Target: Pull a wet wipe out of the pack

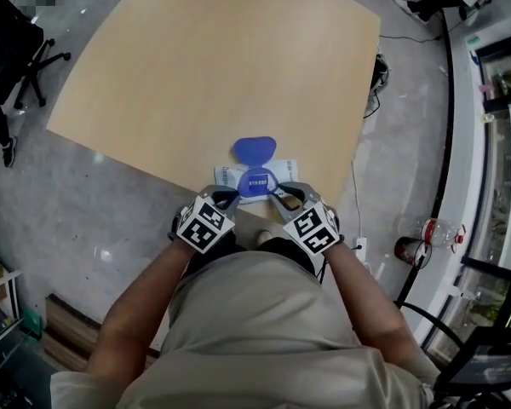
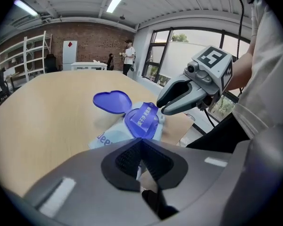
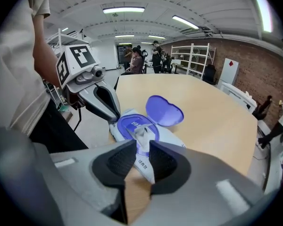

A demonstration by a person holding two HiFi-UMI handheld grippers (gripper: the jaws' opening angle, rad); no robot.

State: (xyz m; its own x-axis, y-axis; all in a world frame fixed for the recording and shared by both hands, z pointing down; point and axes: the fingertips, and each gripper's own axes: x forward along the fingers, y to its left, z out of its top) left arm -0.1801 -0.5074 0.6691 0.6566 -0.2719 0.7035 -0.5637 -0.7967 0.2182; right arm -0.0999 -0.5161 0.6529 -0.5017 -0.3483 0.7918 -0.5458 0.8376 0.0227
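Head view shows the wet-wipe pack (image 1: 228,175) lying flat at the near edge of the table (image 1: 213,58), right in front of the person. Its blue lid (image 1: 254,150) is flipped open onto the far side. From up there the opening is too small to read. In the right gripper view a crumpled grey-white wipe tuft (image 3: 140,132) stands up out of the blue ring.

The right gripper (image 3: 142,147) has its jaws a narrow slot apart, with the tuft just beyond the tips. White, printed pack skin fills the slot. I can't tell whether the pads touch it or it simply lies underneath.

The left gripper (image 2: 141,145) sits at the pack's other near corner, with its jaw tips pressed together. A pale sliver shows lower in the slit, and I can't make out what it is. The pack's near edge is hidden behind the jaws in both gripper views.

Each gripper appears in the other's view, low beside the pack, with its marker cube on top. The person's forearms and grey shirt fill the bottom of the head view and hide the table's nearest edge.

An office chair (image 1: 34,49) stands on the floor off the far left, and a bottle (image 1: 430,228) lies on the floor to the right. Some people (image 3: 144,55) stand far off by shelving, too small to make out.
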